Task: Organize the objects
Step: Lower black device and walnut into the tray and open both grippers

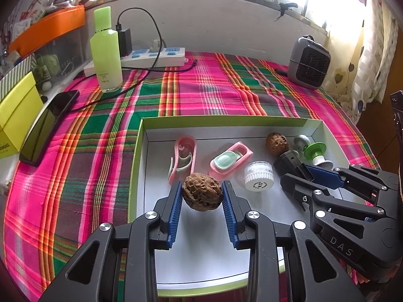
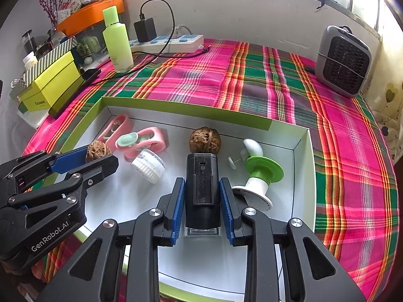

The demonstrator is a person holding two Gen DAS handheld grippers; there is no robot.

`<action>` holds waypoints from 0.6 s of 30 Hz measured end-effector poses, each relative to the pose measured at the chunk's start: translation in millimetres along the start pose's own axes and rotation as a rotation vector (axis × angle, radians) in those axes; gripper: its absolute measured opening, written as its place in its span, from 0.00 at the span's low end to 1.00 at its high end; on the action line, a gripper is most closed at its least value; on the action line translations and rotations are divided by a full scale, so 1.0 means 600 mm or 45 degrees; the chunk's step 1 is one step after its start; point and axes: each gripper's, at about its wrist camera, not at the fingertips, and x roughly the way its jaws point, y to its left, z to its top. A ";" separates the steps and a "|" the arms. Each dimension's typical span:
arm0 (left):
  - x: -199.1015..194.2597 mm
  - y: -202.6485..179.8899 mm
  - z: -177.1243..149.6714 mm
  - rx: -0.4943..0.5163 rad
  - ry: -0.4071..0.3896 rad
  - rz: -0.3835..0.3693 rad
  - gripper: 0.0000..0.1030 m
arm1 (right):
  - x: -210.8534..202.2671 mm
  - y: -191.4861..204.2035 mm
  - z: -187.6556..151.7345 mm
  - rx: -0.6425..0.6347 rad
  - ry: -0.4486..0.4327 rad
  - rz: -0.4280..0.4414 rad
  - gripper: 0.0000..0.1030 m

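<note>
Holding: the left hand-held gripper [image 1: 202, 196] has its blue pads pressed on either side of a walnut [image 1: 202, 194], which hangs just above the floor of the tray [image 1: 141, 151], near its left wall.
Left step: judged from the shadow under the nut, it is lifted; a round, ridged shell can roll between flat pads, so keep the squeeze steady and move level, well apart from the two pink holders [image 1: 182, 159] beyond it.
Middle: a white ribbed jar [image 1: 257, 175] lies on its side between the two grippers; either path should pass clear of it.
Right step: the right hand-held gripper [image 2: 202, 196] is clamped across a black cylindrical device [image 2: 202, 188], whose far end touches or sits just beside a second walnut [image 2: 205, 140]. Drawing the device back before turning looks wise, lest it nudge that nut.
Far right: a green-and-white spool-shaped piece [image 2: 259, 176] lies just beside the right pad and could be knocked.
Surface: the tray sits on a bench under a pink and green plaid cloth [image 1: 191, 90].
Room: green bottle [image 1: 105, 50], power strip [image 1: 151, 58], grey fan [image 1: 308, 61], bright window behind.
</note>
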 end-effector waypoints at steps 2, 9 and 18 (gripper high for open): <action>0.000 0.000 0.000 0.002 0.000 0.002 0.29 | 0.000 0.000 -0.001 0.002 -0.002 0.000 0.28; 0.001 -0.001 0.000 0.005 0.003 0.010 0.29 | 0.000 0.000 0.000 0.002 -0.003 -0.001 0.28; 0.002 -0.001 0.000 0.014 0.005 0.025 0.29 | -0.001 -0.001 -0.002 0.012 -0.009 -0.004 0.28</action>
